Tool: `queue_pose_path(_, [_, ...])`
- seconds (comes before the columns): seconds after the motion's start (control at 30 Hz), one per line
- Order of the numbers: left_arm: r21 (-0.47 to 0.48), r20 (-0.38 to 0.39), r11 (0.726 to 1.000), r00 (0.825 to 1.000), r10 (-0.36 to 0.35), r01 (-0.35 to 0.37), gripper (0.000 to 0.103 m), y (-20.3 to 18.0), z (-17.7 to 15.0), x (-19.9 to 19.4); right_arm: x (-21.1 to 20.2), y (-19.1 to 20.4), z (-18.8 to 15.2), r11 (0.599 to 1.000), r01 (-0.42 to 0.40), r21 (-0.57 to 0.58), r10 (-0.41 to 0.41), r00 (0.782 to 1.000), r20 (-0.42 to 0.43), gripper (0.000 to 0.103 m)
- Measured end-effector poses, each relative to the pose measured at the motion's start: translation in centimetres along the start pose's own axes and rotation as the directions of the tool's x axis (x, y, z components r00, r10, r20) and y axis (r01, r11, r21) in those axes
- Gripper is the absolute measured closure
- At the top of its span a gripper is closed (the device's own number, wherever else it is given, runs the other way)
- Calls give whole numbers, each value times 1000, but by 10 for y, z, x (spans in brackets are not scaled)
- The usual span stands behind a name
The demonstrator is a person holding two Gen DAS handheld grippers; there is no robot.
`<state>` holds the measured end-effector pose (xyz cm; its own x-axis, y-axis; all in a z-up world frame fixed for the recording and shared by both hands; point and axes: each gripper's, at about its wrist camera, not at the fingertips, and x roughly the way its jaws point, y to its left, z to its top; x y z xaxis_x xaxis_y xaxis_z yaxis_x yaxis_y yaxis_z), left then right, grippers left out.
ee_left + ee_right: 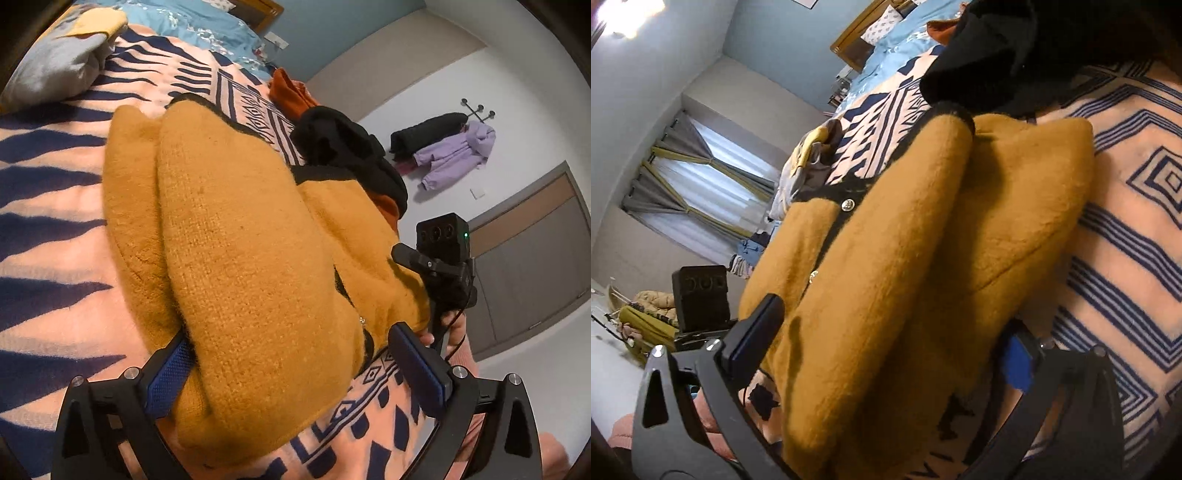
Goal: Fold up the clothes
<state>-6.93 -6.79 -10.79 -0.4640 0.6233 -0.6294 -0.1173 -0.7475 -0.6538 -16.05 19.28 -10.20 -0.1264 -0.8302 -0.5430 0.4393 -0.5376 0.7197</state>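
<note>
Mustard cardigan (236, 236), bunched in thick folds on the patterned blanket (48, 206), was straddled by the wide-spread left gripper (291, 365) and right gripper (886, 339); layers were best pinched together evenly.

We see a mustard cardigan (236, 236), thick fuzzy knit w/ black soft trim & small shiny buttons (847, 204). It lies on a blanket (51, 229) of soft fleecy cloth, pink w/ dark blue print. The left gripper (295, 363) is matt black plastic w/ shiny metal screws; its pads (168, 376) are blue & bumpy. The right gripper (890, 339) looks the same. Far off, a black pile (343, 147) looks soft & woolly. The door (535, 266) at the right is smooth grey & brown.
</note>
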Motion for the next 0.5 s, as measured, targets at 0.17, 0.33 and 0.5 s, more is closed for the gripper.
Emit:
queue_pose_path(0.17, [51,0,992,993,115,-115,2,-17,-6,4,4,5,-2,999,31,-37,-32,999,-5,0])
queue_pose_path(0.33, [101,23,972,977,212,-214,2,-28,-10,13,5,4,-5,998,45,-52,-44,999,3,0])
queue_pose_path(0.5, [105,46,965,971,236,-239,2,-29,-14,14,6,8,-9,992,74,-99,-74,997,11,0])
